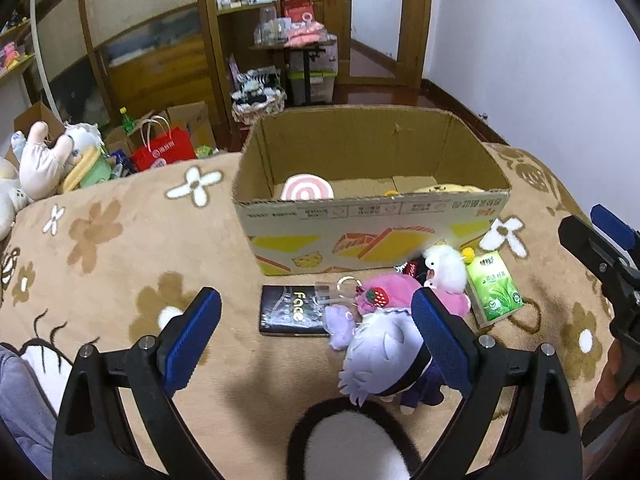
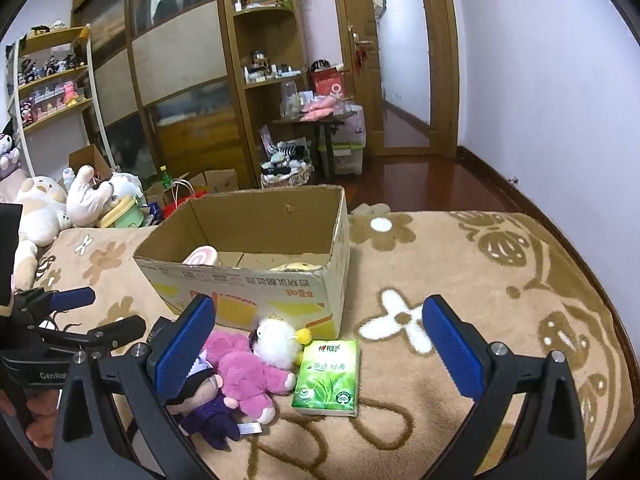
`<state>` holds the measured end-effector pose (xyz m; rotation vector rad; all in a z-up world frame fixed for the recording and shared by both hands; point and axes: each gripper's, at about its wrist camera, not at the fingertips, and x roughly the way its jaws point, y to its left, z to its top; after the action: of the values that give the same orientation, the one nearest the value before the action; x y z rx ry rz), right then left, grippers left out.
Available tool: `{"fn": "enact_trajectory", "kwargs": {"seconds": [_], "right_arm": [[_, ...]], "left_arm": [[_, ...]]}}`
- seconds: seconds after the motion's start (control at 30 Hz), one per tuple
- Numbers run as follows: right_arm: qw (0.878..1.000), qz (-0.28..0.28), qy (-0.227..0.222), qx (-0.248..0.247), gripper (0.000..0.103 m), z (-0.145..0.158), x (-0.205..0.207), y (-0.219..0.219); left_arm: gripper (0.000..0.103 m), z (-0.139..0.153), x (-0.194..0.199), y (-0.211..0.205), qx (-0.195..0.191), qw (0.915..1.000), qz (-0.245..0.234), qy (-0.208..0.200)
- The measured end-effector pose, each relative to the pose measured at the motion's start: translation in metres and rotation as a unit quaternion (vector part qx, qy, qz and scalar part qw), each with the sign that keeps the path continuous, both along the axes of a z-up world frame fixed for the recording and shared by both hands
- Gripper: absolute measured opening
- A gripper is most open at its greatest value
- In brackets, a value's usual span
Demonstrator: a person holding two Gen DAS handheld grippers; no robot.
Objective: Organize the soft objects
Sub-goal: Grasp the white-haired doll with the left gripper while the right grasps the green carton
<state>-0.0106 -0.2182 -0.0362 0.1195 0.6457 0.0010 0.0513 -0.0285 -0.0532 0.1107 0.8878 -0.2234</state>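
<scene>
My left gripper [image 1: 316,336] wide, nothing between pads. My right gripper [image 2: 316,344] wide too, empty. One cardboard box [image 1: 360,236] on far side of floral blanket [image 1: 120,240]; inside, one pink-white swirl plush [image 1: 307,189], one yellow plush [image 1: 444,189]. Near box front, three soft toys bunched: lavender-haired doll [image 1: 380,364], pink plush [image 2: 244,376], white fluffy plush [image 2: 276,344]. One green tissue pack [image 2: 328,376] just right of them. One black Face pack [image 1: 294,310] to left.

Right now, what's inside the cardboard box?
Inside the cardboard box I see a pink-and-white swirl plush at one end and a yellow plush at the other, on bare cardboard. The near wall hides their lower parts and the front floor.
</scene>
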Motion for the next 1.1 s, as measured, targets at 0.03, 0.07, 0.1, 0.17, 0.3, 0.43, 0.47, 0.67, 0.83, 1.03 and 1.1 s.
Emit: {"fn": "enact_trajectory", "kwargs": {"seconds": [0.03, 0.07, 0.1, 0.17, 0.3, 0.43, 0.47, 0.67, 0.83, 1.03, 1.1], "right_arm": [[1.0, 0.0, 0.004, 0.001, 0.103, -0.002, 0.002, 0.0], [1.0, -0.001, 0.007, 0.001, 0.103, -0.004, 0.004, 0.0], [1.0, -0.004, 0.013, -0.001, 0.103, -0.007, 0.006, 0.0], [1.0, -0.015, 0.025, -0.002, 0.103, -0.013, 0.011, -0.001], [0.998, -0.025, 0.046, 0.016, 0.103, -0.024, 0.018, -0.006], [0.997, -0.029, 0.065, 0.021, 0.103, -0.034, 0.024, -0.009], [0.997, -0.029, 0.071, 0.025, 0.103, -0.037, 0.026, -0.01], [0.994, -0.032, 0.104, 0.027, 0.103, -0.051, 0.032, -0.011], [0.988, -0.021, 0.148, 0.025, 0.099, -0.068, 0.037, -0.007], [0.983, -0.016, 0.183, 0.021, 0.087, -0.083, 0.042, -0.003], [0.98, -0.017, 0.195, 0.022, 0.083, -0.088, 0.043, -0.004]], "left_arm": [[0.095, -0.003, 0.002, -0.002, 0.0, 1.0, -0.002, 0.005], [0.095, -0.006, 0.003, -0.005, 0.002, 0.9999, -0.005, 0.009], [0.095, -0.009, 0.004, -0.008, 0.005, 0.9999, -0.009, 0.013], [0.095, -0.014, 0.004, -0.012, 0.012, 0.9996, -0.017, 0.019], [0.095, -0.024, 0.005, -0.021, 0.022, 0.9987, -0.033, 0.034], [0.095, -0.03, 0.005, -0.03, 0.02, 0.9975, -0.049, 0.045], [0.095, -0.032, 0.005, -0.03, 0.02, 0.9972, -0.053, 0.048], [0.095, -0.045, 0.004, -0.039, 0.037, 0.9949, -0.067, 0.066], [0.095, -0.057, 0.004, -0.046, 0.054, 0.9922, -0.082, 0.076], [0.095, -0.066, 0.006, -0.048, 0.053, 0.9909, -0.082, 0.093], [0.094, -0.068, 0.007, -0.047, 0.047, 0.9908, -0.081, 0.098]]}}
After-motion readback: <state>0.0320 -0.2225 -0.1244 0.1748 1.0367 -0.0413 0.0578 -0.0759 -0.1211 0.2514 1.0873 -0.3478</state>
